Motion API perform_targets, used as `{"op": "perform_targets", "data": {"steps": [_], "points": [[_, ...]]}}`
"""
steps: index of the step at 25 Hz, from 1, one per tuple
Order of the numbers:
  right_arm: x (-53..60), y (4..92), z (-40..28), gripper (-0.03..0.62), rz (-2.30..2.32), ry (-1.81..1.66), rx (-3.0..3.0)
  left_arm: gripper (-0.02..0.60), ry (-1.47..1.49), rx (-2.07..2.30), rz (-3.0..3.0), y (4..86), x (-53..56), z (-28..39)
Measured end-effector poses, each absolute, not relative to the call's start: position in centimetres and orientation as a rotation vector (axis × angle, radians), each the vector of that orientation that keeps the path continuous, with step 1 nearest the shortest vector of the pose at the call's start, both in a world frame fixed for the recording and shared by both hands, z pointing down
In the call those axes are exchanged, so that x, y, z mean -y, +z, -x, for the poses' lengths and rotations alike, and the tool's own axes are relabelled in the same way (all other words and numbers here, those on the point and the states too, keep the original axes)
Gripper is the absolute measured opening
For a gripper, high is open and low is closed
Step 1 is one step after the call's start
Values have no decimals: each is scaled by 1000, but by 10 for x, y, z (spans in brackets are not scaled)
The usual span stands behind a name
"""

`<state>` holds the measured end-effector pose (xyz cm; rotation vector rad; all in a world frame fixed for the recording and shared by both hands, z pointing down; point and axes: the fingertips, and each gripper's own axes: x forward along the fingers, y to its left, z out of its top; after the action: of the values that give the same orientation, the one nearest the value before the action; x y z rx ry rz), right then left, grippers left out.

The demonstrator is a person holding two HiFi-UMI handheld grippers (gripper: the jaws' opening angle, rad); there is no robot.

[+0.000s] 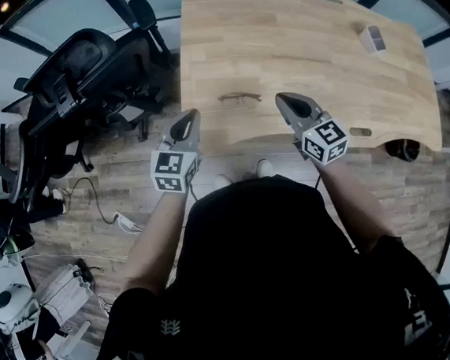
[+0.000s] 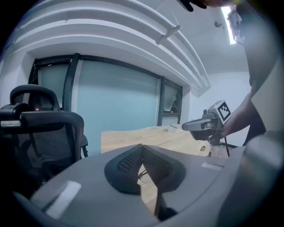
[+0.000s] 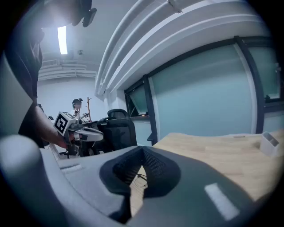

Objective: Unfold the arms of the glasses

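1. While the tabletop (image 1: pixel 291 42) is carrying the seemingly folded glasses (image 1: pixel 239 97) near its front edge, any sideways nudge is risking sliding them off that edge.
2. Both the left gripper (image 1: pixel 193 115) and the right gripper (image 1: pixel 281 98) are hovering fully closed and empty, one each side of the glasses and apart from them; arriving unopened is risking shoving them.
3. Being so thin, the glasses are risking bending under hard pinching or prying.

A black chair (image 1: pixel 80 74) stands by the worktop's (image 1: pixel 290 34) left edge. A white box (image 1: pixel 372 39) lies near its far right corner.
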<state>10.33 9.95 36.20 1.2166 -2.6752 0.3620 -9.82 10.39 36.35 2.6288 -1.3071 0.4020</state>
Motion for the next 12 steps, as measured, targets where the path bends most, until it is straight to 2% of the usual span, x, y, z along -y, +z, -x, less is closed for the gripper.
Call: {"op": "perform_targets", "data": {"steps": [12], "points": [[-93,377,-76,2,-1289,343,2569,6,402,1244,-2645,371,-90,132]]}}
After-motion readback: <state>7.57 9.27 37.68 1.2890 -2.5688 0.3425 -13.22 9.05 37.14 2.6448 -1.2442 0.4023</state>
